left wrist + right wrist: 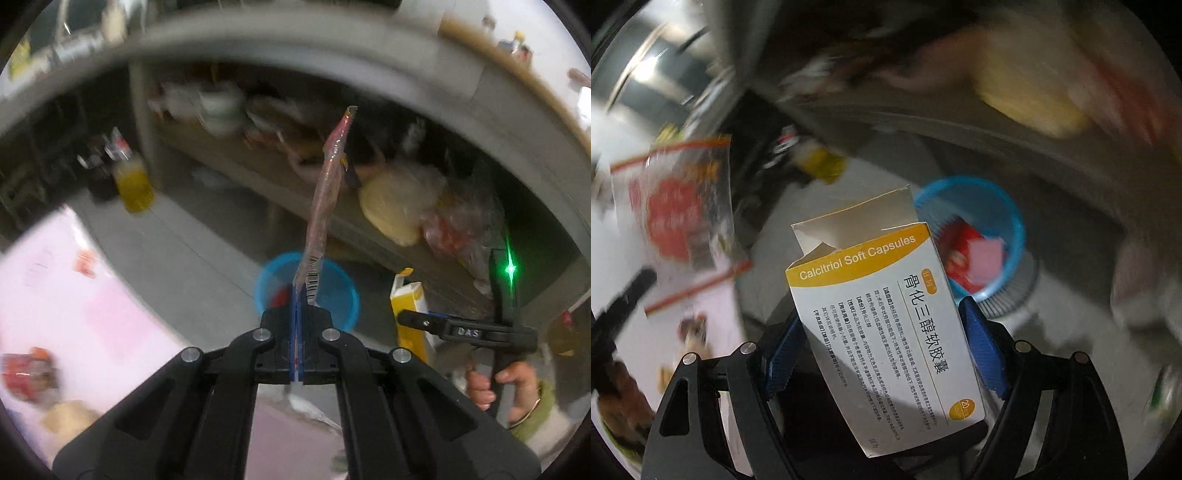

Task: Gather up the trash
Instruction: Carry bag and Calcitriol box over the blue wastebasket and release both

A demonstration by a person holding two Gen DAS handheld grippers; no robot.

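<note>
My left gripper is shut on a clear plastic wrapper with a barcode, which stands up edge-on from the jaws. The wrapper shows flat, with red print, in the right wrist view. My right gripper is shut on a white and yellow medicine box marked Calcitriol Soft Capsules, its top flap open. The box and right gripper also show in the left wrist view. A blue basket stands on the floor beyond both grippers and holds red and pink trash.
A pink-white table lies at the left with a red packet on it. A low shelf behind the basket holds bagged goods. A yellow oil bottle stands on the grey floor.
</note>
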